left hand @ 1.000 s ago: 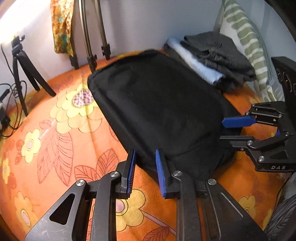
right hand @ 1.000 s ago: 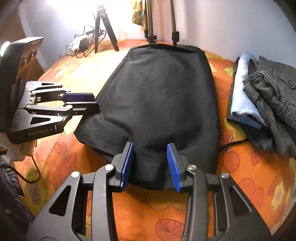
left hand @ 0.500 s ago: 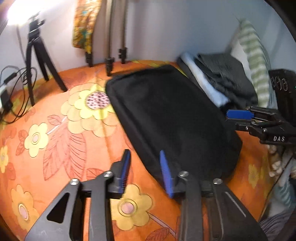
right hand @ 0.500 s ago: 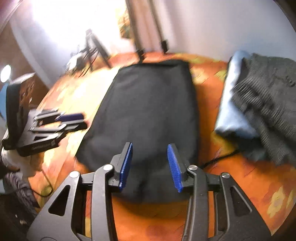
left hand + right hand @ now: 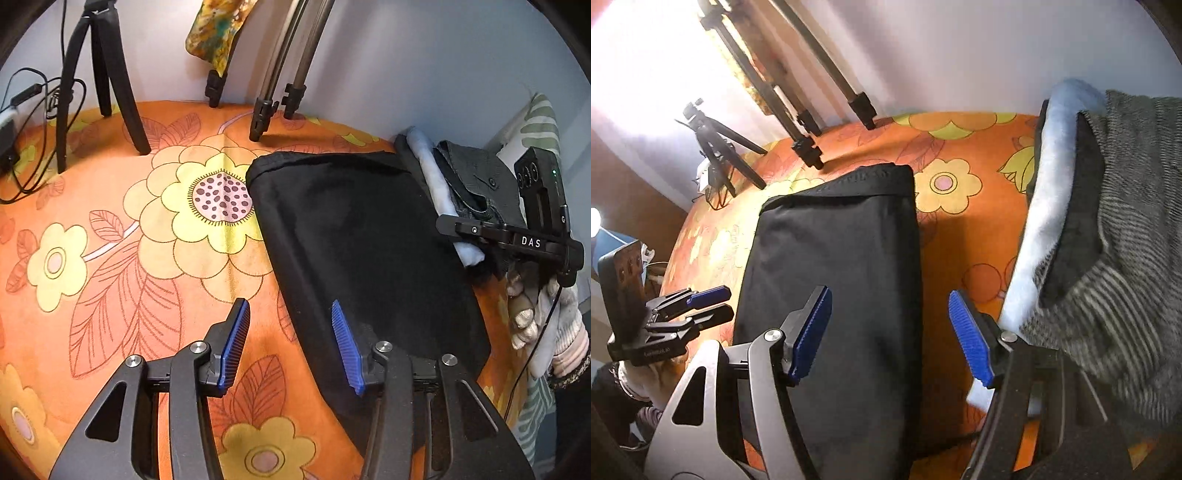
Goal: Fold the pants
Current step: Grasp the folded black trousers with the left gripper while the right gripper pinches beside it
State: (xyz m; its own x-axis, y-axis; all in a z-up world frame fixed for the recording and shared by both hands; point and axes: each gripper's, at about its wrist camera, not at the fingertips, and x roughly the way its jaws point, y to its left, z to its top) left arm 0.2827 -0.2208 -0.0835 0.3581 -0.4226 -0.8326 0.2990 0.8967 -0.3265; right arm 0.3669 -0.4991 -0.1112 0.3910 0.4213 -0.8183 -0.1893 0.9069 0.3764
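Observation:
Black pants (image 5: 362, 240) lie folded into a long flat rectangle on the orange flowered bedspread (image 5: 122, 266); they also show in the right wrist view (image 5: 842, 266). My left gripper (image 5: 290, 345) is open and empty, straddling the pants' left long edge near the near end. My right gripper (image 5: 890, 332) is open and empty, straddling the pants' right long edge. Each gripper shows in the other's view, the right one (image 5: 509, 236) side-on, the left one (image 5: 709, 302) with fingers slightly apart.
A stack of folded clothes, pale blue and grey knit (image 5: 1108, 206), lies just right of the pants (image 5: 461, 192). Tripod legs (image 5: 269, 96) and a small black tripod (image 5: 103, 81) stand at the bed's far edge by the wall. Cables (image 5: 26, 122) lie far left.
Both grippers have opened wider and swung outward: the left now straddles the pants' left edge, the right the right edge. The pants have not moved.

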